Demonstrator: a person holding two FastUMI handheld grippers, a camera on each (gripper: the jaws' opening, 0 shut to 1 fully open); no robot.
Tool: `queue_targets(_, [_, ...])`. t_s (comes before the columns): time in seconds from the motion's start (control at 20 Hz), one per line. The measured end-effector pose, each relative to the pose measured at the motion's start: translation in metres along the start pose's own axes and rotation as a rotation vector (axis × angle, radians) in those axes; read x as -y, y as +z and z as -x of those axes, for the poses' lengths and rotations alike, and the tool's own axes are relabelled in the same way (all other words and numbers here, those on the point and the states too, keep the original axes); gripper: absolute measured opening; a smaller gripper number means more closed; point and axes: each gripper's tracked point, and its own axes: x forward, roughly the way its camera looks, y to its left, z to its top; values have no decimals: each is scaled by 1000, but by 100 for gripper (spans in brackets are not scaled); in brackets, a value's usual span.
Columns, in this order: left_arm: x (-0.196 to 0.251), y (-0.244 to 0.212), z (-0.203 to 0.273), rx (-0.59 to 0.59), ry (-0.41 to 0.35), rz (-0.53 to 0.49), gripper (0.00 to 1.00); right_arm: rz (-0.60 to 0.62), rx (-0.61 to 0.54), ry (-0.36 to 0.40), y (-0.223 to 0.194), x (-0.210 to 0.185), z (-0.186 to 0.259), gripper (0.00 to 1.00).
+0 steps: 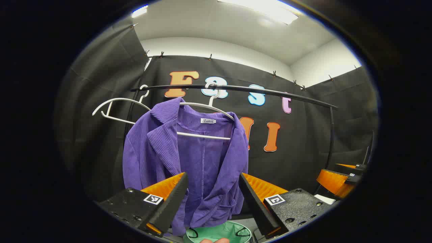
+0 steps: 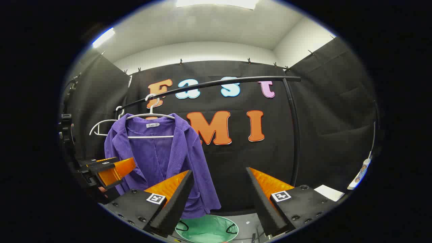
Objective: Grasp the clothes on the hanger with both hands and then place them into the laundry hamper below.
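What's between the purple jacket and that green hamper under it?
Nothing: the purple jacket hangs over the green hamper, with bare dark wall between, seen in the right gripper view.

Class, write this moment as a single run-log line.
stage: approach | purple jacket: on white hanger, ungrasped | left gripper: open | right gripper: open | green hamper: below jacket

We see a purple ribbed jacket (image 1: 189, 158) hanging open-fronted on a white hanger (image 1: 206, 111), with its lapels folded back and a small white label at the inside of the collar. The hanger hooks over a black rail (image 1: 243, 89). Directly below the jacket's hem sits a round mint-green laundry hamper (image 2: 206, 228) with two black loop handles at its rim, its mouth open upward.
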Motion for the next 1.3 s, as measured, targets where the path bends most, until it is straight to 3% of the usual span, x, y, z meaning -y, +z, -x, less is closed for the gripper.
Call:
queue_targets(0.35, [-4, -2, 7, -5, 13, 8, 94, 10, 11, 18, 3, -4, 1, 98])
queue_targets(0.4, [-5, -2, 7, -4, 17, 7, 90, 11, 9, 23, 3, -5, 0, 98])
queue_targets(0.45, [-5, -3, 7, -3, 21, 8, 94, 11, 6, 28, 2, -6, -1, 98])
queue_targets(0.7, [-4, -3, 8, -6, 30, 7, 94, 9, -2, 41, 0, -6, -2, 98])
queue_targets(0.75, [-4, -3, 10, -5, 33, 6, 90, 9, -1, 41, 0, -4, -1, 98])
queue_targets(0.8, [-4, -3, 10, -4, 35, 5, 94, 7, 0, 41, 1, -2, 0, 98])
queue_targets(0.85, [-3, -3, 12, -3, 36, 5, 90, 6, 1, 41, 1, 0, 0, 98])
queue_targets(1.0, [1, -3, 13, -4, 40, 5, 94, 0, 3, 40, 3, 6, 2, 98])
queue_targets(1.05, [4, -3, 15, -5, 40, 6, 90, -4, 1, 42, 3, 9, 3, 98])
queue_targets(1.25, [8, 1, 21, 4, 69, 0, 90, -21, 0, 69, 1, 14, 5, 98])
queue_targets(1.3, [7, 4, 23, 10, 83, -10, 94, -18, -1, 81, 0, 14, 3, 98])
